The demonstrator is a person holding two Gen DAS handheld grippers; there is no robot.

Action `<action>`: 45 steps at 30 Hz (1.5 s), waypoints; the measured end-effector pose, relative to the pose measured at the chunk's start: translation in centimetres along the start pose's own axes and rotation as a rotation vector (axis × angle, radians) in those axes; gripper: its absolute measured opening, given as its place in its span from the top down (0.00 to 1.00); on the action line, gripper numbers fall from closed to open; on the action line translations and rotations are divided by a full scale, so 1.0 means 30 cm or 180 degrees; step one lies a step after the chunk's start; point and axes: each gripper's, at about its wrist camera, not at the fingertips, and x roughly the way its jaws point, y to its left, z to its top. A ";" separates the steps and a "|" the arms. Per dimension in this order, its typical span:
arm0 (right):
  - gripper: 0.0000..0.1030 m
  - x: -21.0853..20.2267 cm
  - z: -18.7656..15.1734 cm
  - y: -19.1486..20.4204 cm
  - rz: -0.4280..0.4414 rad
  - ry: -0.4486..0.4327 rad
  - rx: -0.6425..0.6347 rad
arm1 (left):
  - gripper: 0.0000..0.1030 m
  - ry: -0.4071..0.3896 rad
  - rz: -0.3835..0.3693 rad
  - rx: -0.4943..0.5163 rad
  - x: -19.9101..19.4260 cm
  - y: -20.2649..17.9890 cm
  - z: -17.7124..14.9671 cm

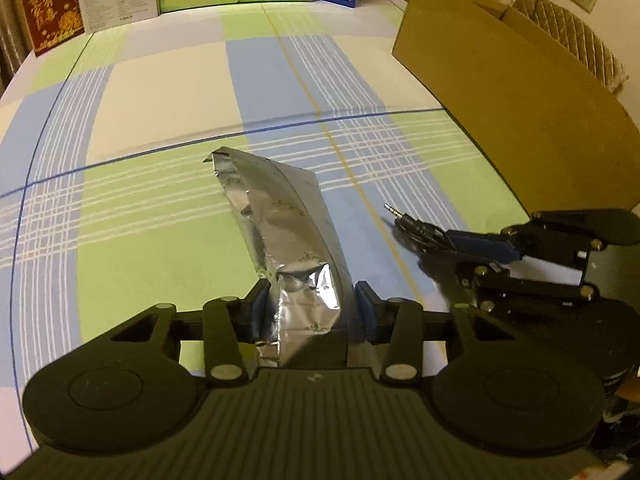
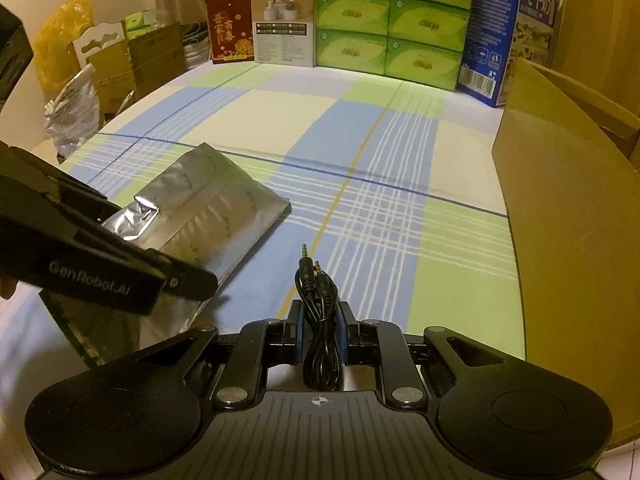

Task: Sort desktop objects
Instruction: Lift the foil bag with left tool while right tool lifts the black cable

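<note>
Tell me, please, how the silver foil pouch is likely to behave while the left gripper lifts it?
The foil pouch looks creased and thin, so it will probably flop and bend. It seems flat, likely light. Its glossy surface may slip in the left gripper.

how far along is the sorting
Midway, as far as the frames show. In hand: left gripper is shut on the foil pouch, right gripper on the coiled cable. Left: neither has reached the cardboard box. What's already inside is hidden.

2 wrist views (close, low) share tablecloth [image 1: 160,92].
</note>
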 end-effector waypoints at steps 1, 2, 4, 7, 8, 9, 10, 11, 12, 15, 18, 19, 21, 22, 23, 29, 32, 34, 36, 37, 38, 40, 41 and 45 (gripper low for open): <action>0.87 0.002 -0.002 0.001 0.0002 0.0005 -0.0005 | 0.61 0.0005 0.0008 0.0011 0.000 -0.002 0.002; 0.87 0.004 -0.003 0.002 0.0003 0.0008 -0.0015 | 0.61 0.0006 0.0012 0.0017 -0.001 -0.004 0.002; 0.87 0.009 -0.004 0.002 -0.0007 0.0013 -0.0038 | 0.60 0.0007 0.0022 0.0024 0.001 -0.004 0.004; 0.87 0.014 -0.002 -0.001 -0.0017 -0.0005 -0.0021 | 0.55 0.0019 0.0051 0.0020 0.007 -0.004 0.002; 0.87 0.016 -0.002 0.001 -0.0027 -0.0008 -0.0029 | 0.55 0.0016 0.0054 0.0022 0.009 -0.004 0.002; 0.87 0.019 -0.001 0.001 -0.0031 -0.0009 -0.0035 | 0.55 0.0008 0.0059 0.0028 0.012 -0.005 0.001; 0.87 0.024 -0.001 0.002 -0.0035 -0.0005 -0.0035 | 0.54 0.0004 0.0066 0.0035 0.012 -0.006 0.001; 0.87 0.026 -0.001 0.002 -0.0036 -0.0017 -0.0033 | 0.54 0.0001 0.0076 0.0045 0.013 -0.008 0.001; 0.87 0.027 0.000 0.003 -0.0040 -0.0022 -0.0036 | 0.54 -0.0002 0.0084 0.0052 0.015 -0.010 0.000; 0.87 0.030 0.002 0.004 -0.0037 -0.0027 -0.0031 | 0.54 -0.0013 0.0088 0.0055 0.018 -0.011 -0.003; 0.87 0.029 0.003 0.003 -0.0038 -0.0027 -0.0003 | 0.55 -0.0025 0.0093 0.0057 0.019 -0.009 -0.005; 0.87 0.024 0.002 0.000 -0.0034 -0.0048 0.0038 | 0.59 -0.0032 0.0093 0.0062 0.018 -0.009 -0.005; 0.87 0.010 0.009 -0.007 -0.0046 -0.0117 0.0079 | 0.64 -0.0096 0.0095 0.0046 0.009 -0.009 -0.003; 0.87 0.000 0.016 -0.011 -0.0058 -0.0159 0.0092 | 0.65 -0.0143 0.0094 0.0031 0.001 -0.009 0.000; 0.87 -0.008 0.022 -0.014 -0.0062 -0.0185 0.0105 | 0.66 -0.0181 0.0093 0.0018 -0.008 -0.009 0.004; 0.87 -0.034 0.029 -0.029 -0.0082 -0.0228 0.0163 | 0.67 -0.0267 0.0017 0.0001 -0.035 -0.019 0.021; 0.87 -0.042 0.034 -0.037 -0.0086 -0.0244 0.0198 | 0.67 -0.0268 -0.0021 -0.0019 -0.034 -0.022 0.019; 0.87 -0.053 0.038 -0.034 -0.0087 -0.0274 0.0188 | 0.67 -0.0297 -0.0035 -0.0030 -0.045 -0.021 0.018; 0.87 -0.057 0.039 -0.030 -0.0094 -0.0277 0.0179 | 0.67 -0.0312 -0.0038 -0.0032 -0.052 -0.022 0.020; 0.87 -0.055 0.038 -0.030 -0.0093 -0.0264 0.0180 | 0.67 -0.0309 -0.0041 -0.0040 -0.052 -0.021 0.020; 0.87 -0.052 0.036 -0.031 -0.0095 -0.0249 0.0181 | 0.67 -0.0301 -0.0040 -0.0044 -0.051 -0.022 0.019; 0.87 -0.047 0.032 -0.032 -0.0100 -0.0225 0.0185 | 0.67 -0.0274 -0.0036 -0.0035 -0.046 -0.024 0.017; 0.87 -0.046 0.031 -0.031 -0.0099 -0.0218 0.0182 | 0.67 -0.0266 -0.0038 -0.0035 -0.045 -0.024 0.016; 0.87 -0.046 0.028 -0.026 -0.0094 -0.0204 0.0161 | 0.67 -0.0260 -0.0048 -0.0036 -0.045 -0.021 0.017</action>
